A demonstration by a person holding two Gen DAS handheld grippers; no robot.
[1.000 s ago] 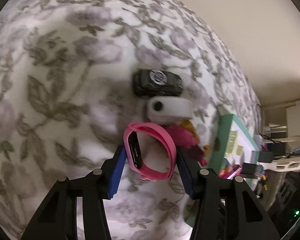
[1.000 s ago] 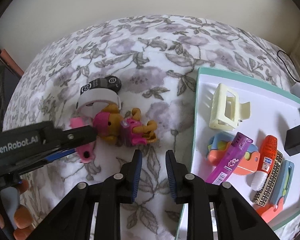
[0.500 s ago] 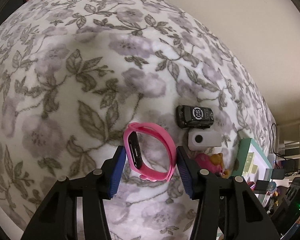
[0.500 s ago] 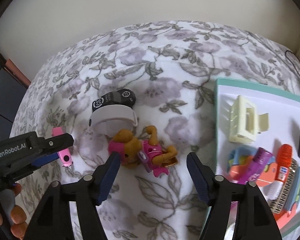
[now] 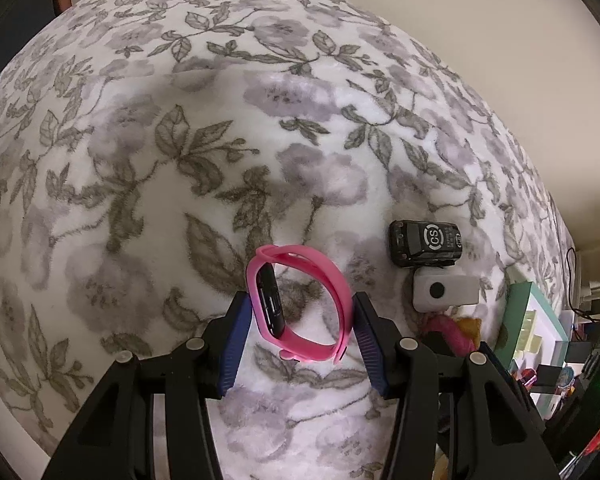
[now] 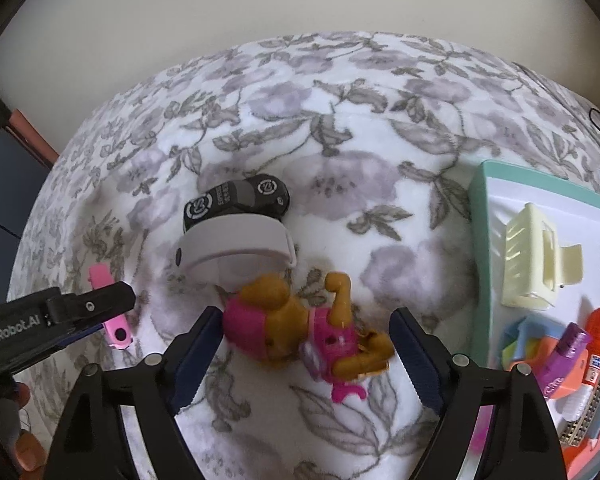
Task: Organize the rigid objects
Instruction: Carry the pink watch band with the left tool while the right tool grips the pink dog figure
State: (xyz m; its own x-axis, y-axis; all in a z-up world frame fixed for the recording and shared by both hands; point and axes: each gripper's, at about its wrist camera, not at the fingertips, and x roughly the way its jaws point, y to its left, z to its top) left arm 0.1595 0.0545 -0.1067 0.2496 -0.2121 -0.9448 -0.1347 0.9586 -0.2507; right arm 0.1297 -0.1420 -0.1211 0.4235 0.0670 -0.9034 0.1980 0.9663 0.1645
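On the floral blanket [image 6: 340, 152], the tray [image 6: 480, 208] is cut off rightward.

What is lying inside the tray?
In the tray: a cream hair clip, a purple tube, a glue stick and overlapping colourful items; its far right is cut off.

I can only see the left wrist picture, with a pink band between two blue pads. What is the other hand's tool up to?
Observer: The right tool points down over a toy dog dressed in pink. Its jaws are opening, with the toy between them on the blanket.
Visitor: Where do the things go?
Observer: A teal-rimmed tray lies right of the toy, with a cream hair claw in it.
Visitor: Anything else in there?
Observer: An orange glue stick beside a purple tube.
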